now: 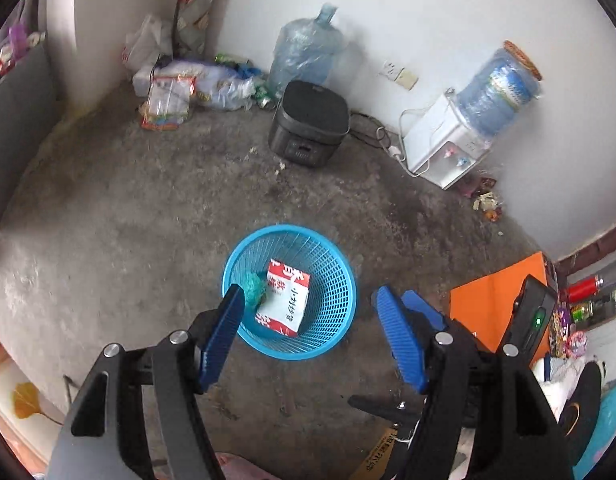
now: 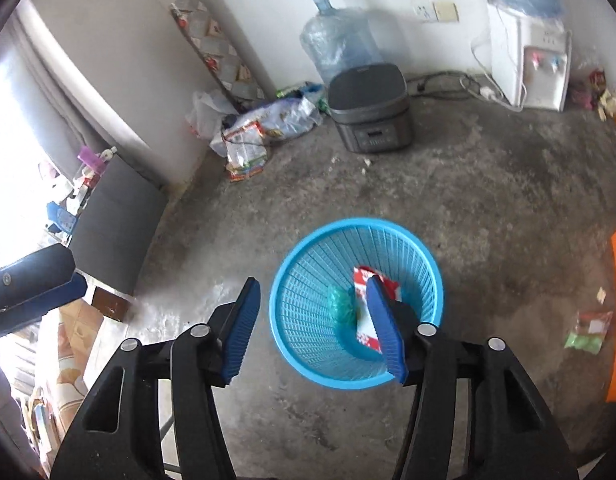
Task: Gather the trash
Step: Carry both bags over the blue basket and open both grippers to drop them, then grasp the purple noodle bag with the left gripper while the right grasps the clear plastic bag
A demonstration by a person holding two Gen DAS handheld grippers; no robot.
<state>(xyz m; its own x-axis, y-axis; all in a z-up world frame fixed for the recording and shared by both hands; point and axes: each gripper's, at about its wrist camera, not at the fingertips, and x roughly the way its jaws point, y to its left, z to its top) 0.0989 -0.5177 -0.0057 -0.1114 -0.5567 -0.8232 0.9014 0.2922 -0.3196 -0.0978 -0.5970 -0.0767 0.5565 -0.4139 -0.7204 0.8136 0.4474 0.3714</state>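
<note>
From the left wrist, the left gripper (image 1: 312,320) hangs over the concrete floor (image 1: 127,220) with its blue pads spread and nothing between them; just past the tips stands a blue basket (image 1: 336,280) holding a red-and-white packet (image 1: 283,300) and a green wad (image 1: 253,286); the right gripper's (image 1: 412,304) blue pads show just beside the right finger; a black cooker (image 1: 310,124), a water jug (image 1: 303,48) and a dispenser (image 1: 444,148) stand along the wall. From the right wrist, the right gripper (image 2: 312,320) is likewise spread and empty, its right pad over the basket (image 2: 308,248); inside lie the packet (image 2: 366,280) and the wad (image 2: 340,304); a green-and-red wrapper (image 2: 588,330) lies on the floor (image 2: 488,200) well to the right.
</note>
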